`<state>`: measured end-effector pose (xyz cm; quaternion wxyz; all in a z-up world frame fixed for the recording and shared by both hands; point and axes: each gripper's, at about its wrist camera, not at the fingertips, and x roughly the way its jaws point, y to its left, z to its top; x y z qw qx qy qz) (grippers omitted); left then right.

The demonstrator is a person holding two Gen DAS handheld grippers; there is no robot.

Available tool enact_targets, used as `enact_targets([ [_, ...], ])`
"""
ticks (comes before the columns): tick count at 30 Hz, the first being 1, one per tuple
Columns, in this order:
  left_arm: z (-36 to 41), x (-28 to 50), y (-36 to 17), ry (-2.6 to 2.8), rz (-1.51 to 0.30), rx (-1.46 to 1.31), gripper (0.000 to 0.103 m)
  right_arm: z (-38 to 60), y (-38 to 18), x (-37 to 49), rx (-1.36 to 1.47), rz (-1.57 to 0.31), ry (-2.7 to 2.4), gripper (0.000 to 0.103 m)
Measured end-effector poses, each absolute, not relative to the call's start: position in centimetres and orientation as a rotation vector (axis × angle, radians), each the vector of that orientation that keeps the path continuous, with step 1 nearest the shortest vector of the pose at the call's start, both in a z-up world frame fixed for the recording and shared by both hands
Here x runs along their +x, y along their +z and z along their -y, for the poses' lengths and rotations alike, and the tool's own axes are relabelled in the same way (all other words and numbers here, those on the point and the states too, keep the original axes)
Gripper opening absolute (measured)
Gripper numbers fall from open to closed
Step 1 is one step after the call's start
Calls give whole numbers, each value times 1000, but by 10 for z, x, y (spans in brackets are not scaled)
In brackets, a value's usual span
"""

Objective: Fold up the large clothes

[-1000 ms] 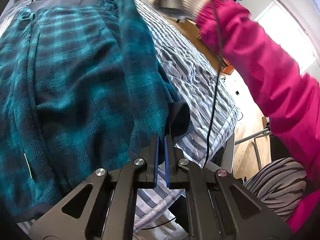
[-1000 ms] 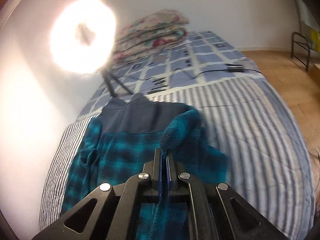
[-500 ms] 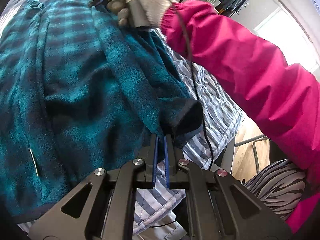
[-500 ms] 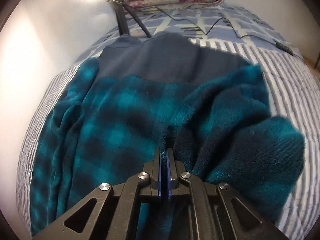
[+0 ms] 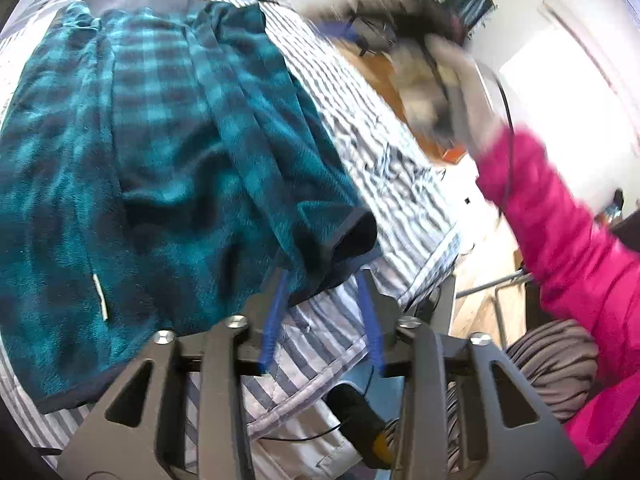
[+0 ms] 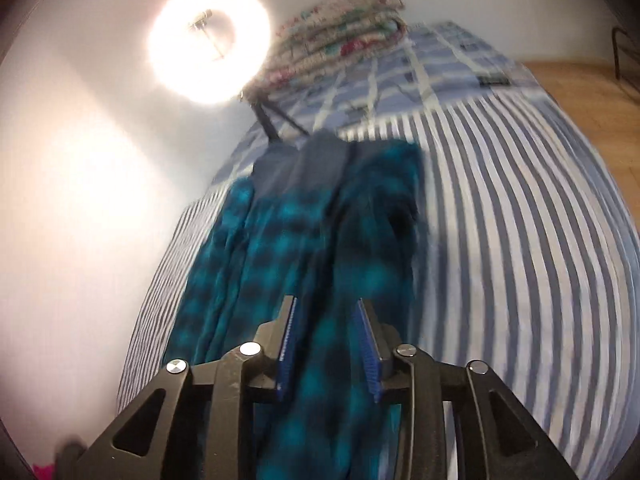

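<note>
Striped bed (image 6: pixel 520 240) carries the teal plaid garment (image 5: pixel 160 140); above the garment, left gripper (image 5: pixel 322 280) and right gripper (image 6: pixel 326 312) are both opening, pads off the cloth.

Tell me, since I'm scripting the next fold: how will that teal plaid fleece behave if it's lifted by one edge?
Probably floppy: the fleece garment lies in soft ridges and its sleeve cuff droops over the striped bedspread. Its thick pile suggests it grips pads rather than slipping. Being large, it likely sags and drags unless both grippers lift it.
</note>
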<state>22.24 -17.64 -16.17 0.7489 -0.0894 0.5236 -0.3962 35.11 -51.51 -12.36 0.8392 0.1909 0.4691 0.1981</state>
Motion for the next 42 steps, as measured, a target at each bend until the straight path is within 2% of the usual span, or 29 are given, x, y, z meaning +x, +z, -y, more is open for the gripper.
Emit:
enact_targets([
  [7,155,260,-174,-809,-1201,-459,47,504,-166,247,470,-1125,484,38],
  [9,159,271,-179,-813,-1217,-523,47,499,-181,231,487,-1154,482,44],
  [14,187,286,-195,-788,-1256,-449,47,499,-206,216,589,-1182,479,46],
  [16,193,288,-204,-772,-1282,-435,31,500,-211,214,621,-1173,479,46],
  [17,194,288,-207,-773,-1289,-436,12,501,-214,214,644,-1171,478,46],
  [18,193,288,-208,-762,-1290,-427,7,502,-217,214,657,-1176,477,46],
  [21,183,287,-206,-678,-1254,-363,4,501,-224,212,683,-1181,473,46],
  [30,147,282,-217,-651,-1257,-499,4,490,-230,216,737,-1164,510,45],
  [31,144,282,-215,-663,-1261,-544,5,489,-229,217,746,-1155,520,37],
  [32,146,284,-213,-678,-1262,-579,12,489,-229,216,763,-1148,544,33],
  [33,145,283,-210,-704,-1257,-620,34,489,-228,216,775,-1139,557,33],
  [35,149,283,-207,-722,-1239,-631,63,487,-227,215,783,-1130,564,34],
  [38,162,283,-212,-717,-1263,-576,63,487,-234,214,809,-1145,530,37],
  [40,170,285,-226,-693,-1308,-571,55,489,-242,211,839,-1150,530,37],
  [41,172,287,-231,-698,-1324,-577,36,488,-243,212,852,-1145,534,35],
  [42,177,287,-235,-696,-1339,-567,9,488,-243,212,864,-1139,540,31],
])
